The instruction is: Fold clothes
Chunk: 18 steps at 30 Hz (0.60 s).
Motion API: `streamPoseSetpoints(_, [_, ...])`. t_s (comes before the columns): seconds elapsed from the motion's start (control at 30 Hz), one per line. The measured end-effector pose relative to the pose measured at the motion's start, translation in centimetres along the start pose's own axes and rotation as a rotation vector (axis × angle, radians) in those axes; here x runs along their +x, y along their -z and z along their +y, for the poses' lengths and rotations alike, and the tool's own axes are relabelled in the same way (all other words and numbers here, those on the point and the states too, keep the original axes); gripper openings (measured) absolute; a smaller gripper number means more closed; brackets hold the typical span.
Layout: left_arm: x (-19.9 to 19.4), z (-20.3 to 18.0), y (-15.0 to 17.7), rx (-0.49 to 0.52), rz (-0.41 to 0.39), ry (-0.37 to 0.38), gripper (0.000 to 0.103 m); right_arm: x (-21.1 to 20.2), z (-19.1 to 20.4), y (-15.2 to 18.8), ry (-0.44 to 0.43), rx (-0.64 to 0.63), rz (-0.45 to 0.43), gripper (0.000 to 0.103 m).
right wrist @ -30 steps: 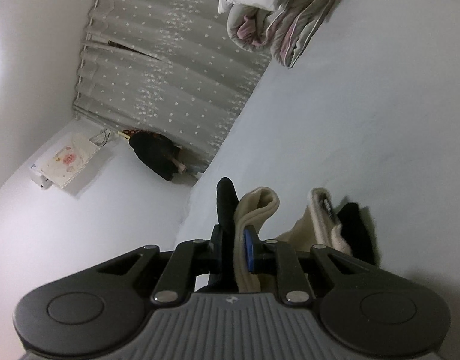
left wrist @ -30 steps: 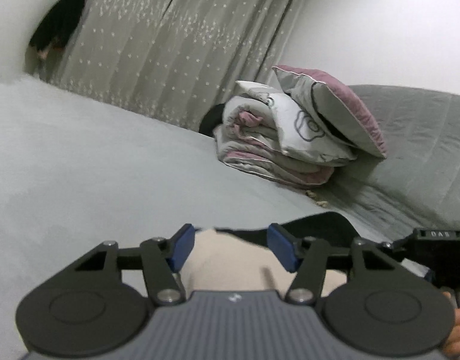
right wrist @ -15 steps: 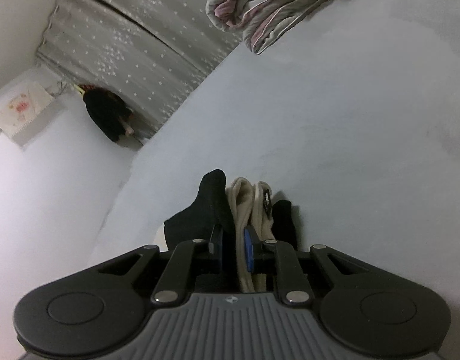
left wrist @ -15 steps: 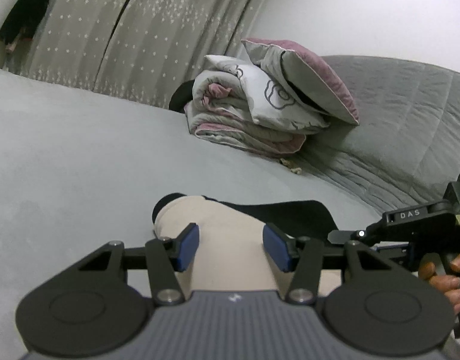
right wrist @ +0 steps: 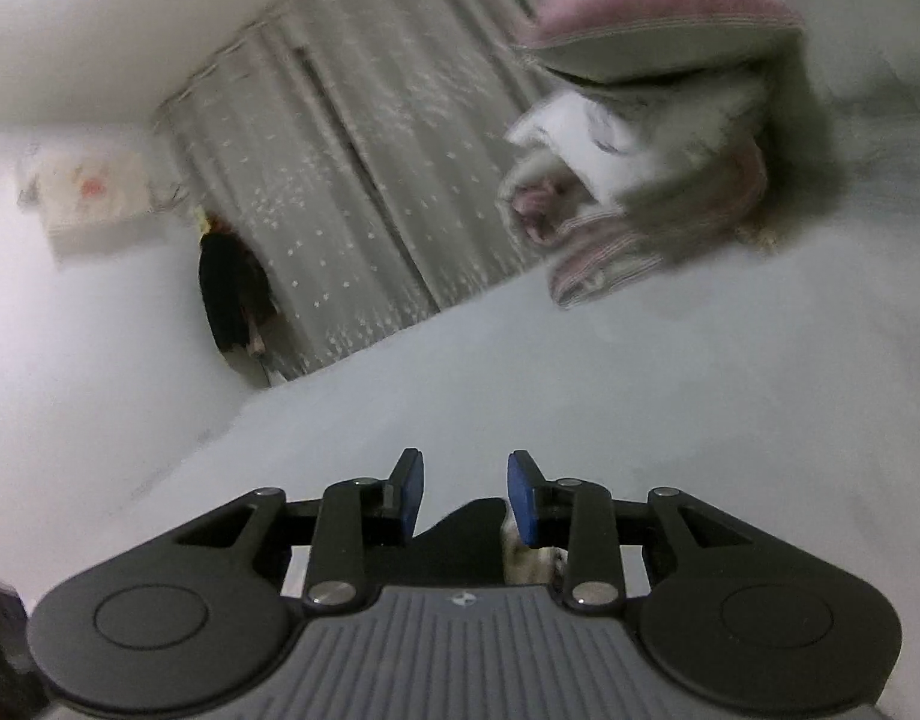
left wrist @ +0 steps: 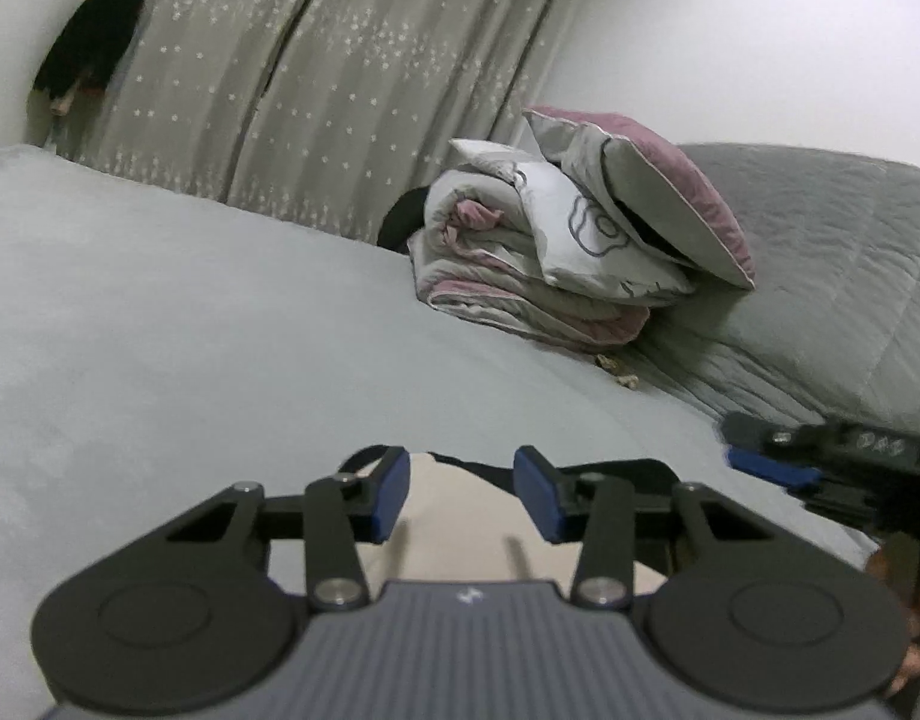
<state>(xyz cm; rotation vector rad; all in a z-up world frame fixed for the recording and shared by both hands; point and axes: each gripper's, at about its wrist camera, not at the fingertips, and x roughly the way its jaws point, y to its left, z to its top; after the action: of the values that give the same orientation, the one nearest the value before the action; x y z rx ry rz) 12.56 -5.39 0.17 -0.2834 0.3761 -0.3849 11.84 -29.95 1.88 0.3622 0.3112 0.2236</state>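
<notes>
A cream and black garment [left wrist: 460, 516] lies on the grey bed [left wrist: 159, 330], directly under my left gripper [left wrist: 461, 495], which is open with its blue pads on either side above the cloth. In the right wrist view the same garment [right wrist: 466, 531] shows as a black part with a cream edge, low between the fingers of my right gripper [right wrist: 466, 498], which is open and holds nothing. The right gripper [left wrist: 766, 459] also appears at the right edge of the left wrist view, blurred, with a hand behind it.
A folded quilt and a pink-backed pillow [left wrist: 580, 240] are stacked at the far side of the bed, against a grey padded headboard [left wrist: 850, 276]. Grey dotted curtains [left wrist: 339, 72] hang behind. A dark garment [left wrist: 87, 54] hangs in the corner.
My right gripper has opened and let go of the garment, and swung up so the pillow stack is now ahead. My left gripper stays open above the cloth.
</notes>
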Motion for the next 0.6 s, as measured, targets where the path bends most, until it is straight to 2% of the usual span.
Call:
streamPoseSetpoints(0.13, [1.2, -1.7, 1.2, 0.067, 0.06, 0.029, 0.039, 1.9, 3.7, 2.2, 0.061, -0.182, 0.021, 0.031])
streamPoseSetpoints(0.2, [1.6, -3.0, 2.2, 0.145, 0.078, 0.014, 0.04, 2.9, 4.2, 3.1, 0.119, -0.259, 0.068, 0.03])
streamPoseSetpoints(0.3, [1.9, -4.9, 3.3, 0.262, 0.093, -0.01, 0.042, 4.2, 3.8, 4.3, 0.25, -0.351, 0.169, 0.025])
streamPoseSetpoints(0.43, [2.1, -6.5, 3.8, 0.351, 0.113, -0.02, 0.051, 4.2, 2.8, 4.6, 0.251, -0.334, 0.198, 0.025])
streamPoseSetpoints(0.6, [1.8, -6.8, 3.7, 0.362, 0.123, -0.015, 0.055, 4.0, 1.6, 4.9, 0.244, -0.312, 0.227, 0.026])
